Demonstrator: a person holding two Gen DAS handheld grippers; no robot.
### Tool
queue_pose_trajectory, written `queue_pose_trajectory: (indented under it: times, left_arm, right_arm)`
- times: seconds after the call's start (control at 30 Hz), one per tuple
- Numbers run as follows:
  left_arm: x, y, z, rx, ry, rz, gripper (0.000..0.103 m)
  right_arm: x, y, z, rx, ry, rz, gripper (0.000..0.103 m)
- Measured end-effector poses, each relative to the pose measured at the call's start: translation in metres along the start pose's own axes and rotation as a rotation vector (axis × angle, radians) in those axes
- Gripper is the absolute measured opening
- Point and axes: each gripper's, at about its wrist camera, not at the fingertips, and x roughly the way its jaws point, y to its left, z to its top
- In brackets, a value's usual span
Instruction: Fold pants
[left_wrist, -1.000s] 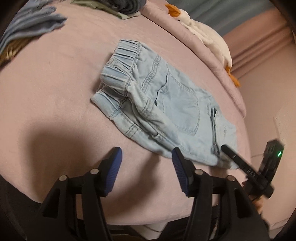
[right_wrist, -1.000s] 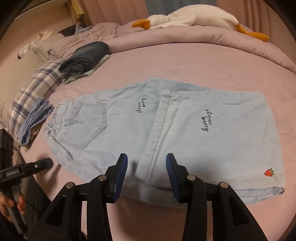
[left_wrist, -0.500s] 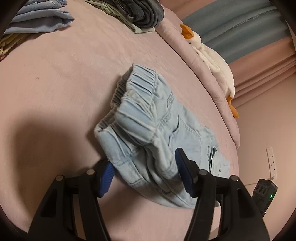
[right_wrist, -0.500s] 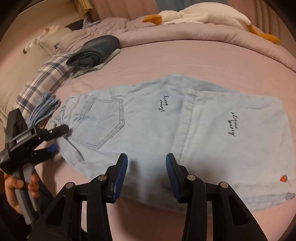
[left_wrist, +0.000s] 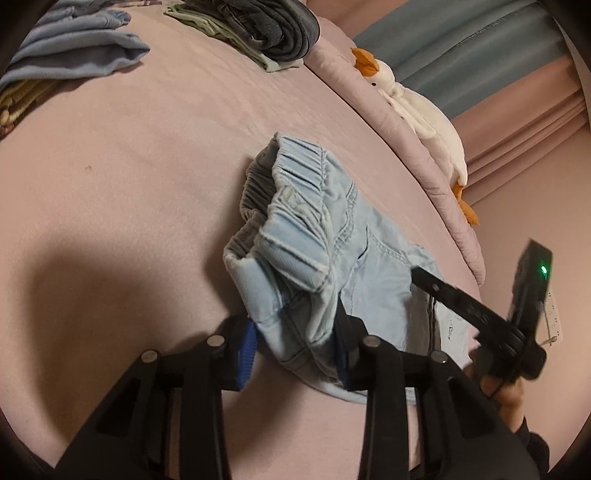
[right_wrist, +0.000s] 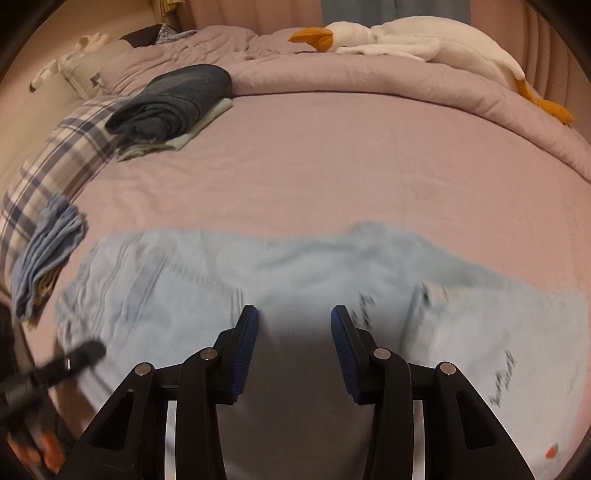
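Note:
Light blue denim pants (right_wrist: 303, 266) lie across the near part of a pink bed, waistband to the left, legs to the right. In the left wrist view the bunched elastic waistband (left_wrist: 295, 236) sits between the blue-padded jaws of my left gripper (left_wrist: 295, 350), which stand apart around the cloth; I cannot tell if they pinch it. My right gripper (right_wrist: 293, 343) is open and low over the pants' near edge around the seat. It also shows in the left wrist view (left_wrist: 480, 314). The left gripper shows blurred in the right wrist view (right_wrist: 74, 358).
A folded dark garment stack (right_wrist: 173, 99) and a folded blue cloth (right_wrist: 48, 254) lie at the left on the bed (right_wrist: 332, 166). A white goose plush (right_wrist: 413, 37) rests on the rolled duvet at the back. A plaid pillow (right_wrist: 55, 155) is far left.
My left gripper has moved in over the waistband, and the cloth now sits between its jaws. My right gripper has dropped closer to the pants' near edge; its view is blurred by motion.

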Motion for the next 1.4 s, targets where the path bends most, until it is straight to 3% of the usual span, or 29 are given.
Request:
queue_pose_trajectory:
  times: [0.27,0.43,0.63,0.8,0.97,1.1,1.27,1.33,1.4]
  left_arm:
    - [0.001,0.001,0.001,0.014,0.01,-0.02,0.037]
    - [0.002,0.002,0.002,0.019,0.015,-0.029,0.037]
    - [0.003,0.001,0.003,0.033,0.022,-0.025,0.037]
    - [0.003,-0.002,0.003,0.05,0.028,-0.013,0.037]
    - [0.005,-0.006,0.001,0.067,0.026,0.01,0.037]
    - [0.006,-0.01,0.001,0.085,0.027,0.033,0.036]
    - [0.0,-0.018,0.002,0.12,0.011,0.043,0.03]
    - [-0.003,-0.024,0.002,0.132,-0.006,0.051,0.026]
    - [-0.006,-0.03,0.002,0.153,-0.02,0.059,0.023]
  right_arm:
    - [0.03,0.014,0.0,-0.1,0.064,-0.072,0.043]
    - [0.014,0.016,-0.007,-0.099,0.094,-0.092,0.043]
    - [-0.004,0.021,-0.042,-0.126,0.078,-0.113,0.043]
    - [-0.008,0.014,-0.035,-0.084,0.122,-0.096,0.043]
    - [-0.027,0.033,-0.068,-0.173,0.146,-0.09,0.043]
    - [-0.028,0.031,-0.082,-0.164,0.105,-0.094,0.043]
    - [-0.033,0.021,-0.073,-0.112,0.119,-0.039,0.043]
    - [-0.043,0.015,-0.069,-0.072,0.069,0.013,0.043]
    - [-0.049,0.008,-0.063,-0.047,0.016,0.01,0.043]
